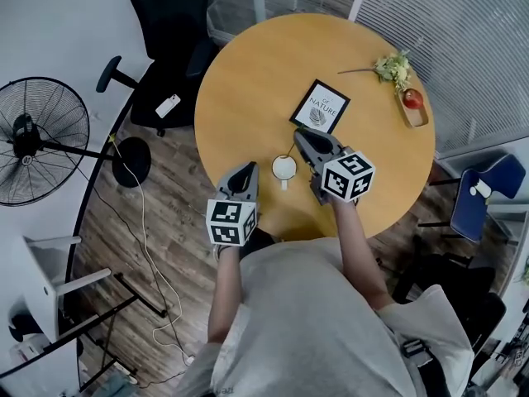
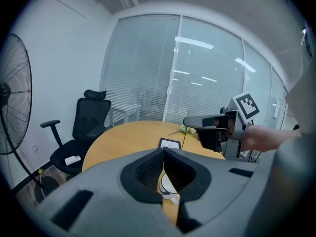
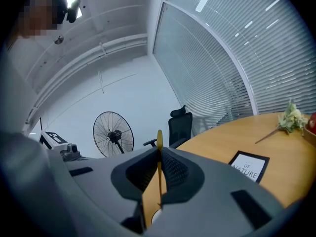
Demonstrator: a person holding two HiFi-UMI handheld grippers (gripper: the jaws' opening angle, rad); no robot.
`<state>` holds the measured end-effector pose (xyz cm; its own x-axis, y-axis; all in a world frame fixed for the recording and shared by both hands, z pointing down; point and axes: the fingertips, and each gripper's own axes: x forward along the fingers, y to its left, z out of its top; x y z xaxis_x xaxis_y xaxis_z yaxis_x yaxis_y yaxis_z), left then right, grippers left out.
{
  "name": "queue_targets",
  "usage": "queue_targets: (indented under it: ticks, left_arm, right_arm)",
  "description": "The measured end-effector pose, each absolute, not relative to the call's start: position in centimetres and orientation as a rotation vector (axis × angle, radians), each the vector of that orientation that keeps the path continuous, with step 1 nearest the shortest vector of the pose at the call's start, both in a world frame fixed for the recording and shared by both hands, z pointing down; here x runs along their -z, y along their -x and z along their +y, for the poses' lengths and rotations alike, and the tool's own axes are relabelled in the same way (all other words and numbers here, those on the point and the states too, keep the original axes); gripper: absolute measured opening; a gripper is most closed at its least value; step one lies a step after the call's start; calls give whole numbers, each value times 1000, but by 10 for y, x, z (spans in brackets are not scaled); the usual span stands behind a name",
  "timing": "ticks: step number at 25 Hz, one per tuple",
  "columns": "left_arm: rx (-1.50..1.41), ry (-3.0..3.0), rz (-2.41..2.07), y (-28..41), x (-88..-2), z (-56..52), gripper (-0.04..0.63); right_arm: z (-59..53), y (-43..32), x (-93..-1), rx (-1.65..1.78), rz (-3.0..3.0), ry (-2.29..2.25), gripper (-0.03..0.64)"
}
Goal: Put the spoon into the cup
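- So far, the right gripper (image 3: 159,152) is clenched on the spoon (image 3: 159,174), with the cup (image 1: 283,169) near its tips.
- The left gripper (image 2: 163,154) is closed and empty, the cup just ahead of it.
- Lowering the spoon in seemingly remains.

My left gripper (image 2: 163,154) has its jaws pressed together with nothing between them. Just past and below the tips I see part of a white cup (image 2: 168,187) on a round wooden table (image 2: 123,137). Ahead and to the right, a hand (image 2: 261,138) holds the right gripper (image 2: 190,122) above the table, and the thin spoon (image 2: 184,137) hangs straight down from its jaws. Farther ahead lie a framed card (image 2: 169,143) and a sprig of flowers (image 2: 186,129). Off to the left stand a black office chair (image 2: 89,125) and a fan (image 2: 12,93).
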<state>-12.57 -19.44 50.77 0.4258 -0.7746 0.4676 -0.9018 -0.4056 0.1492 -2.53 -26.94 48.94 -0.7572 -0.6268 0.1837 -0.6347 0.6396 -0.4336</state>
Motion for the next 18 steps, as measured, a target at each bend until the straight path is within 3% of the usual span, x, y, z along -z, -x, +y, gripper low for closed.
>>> queue_targets:
  ticks: [18]
  left_arm:
    - [-478,-2295,-1432,117,-514,-187,9]
  right_arm:
    - [-258,34,-524,-776,-2759,-1026,20]
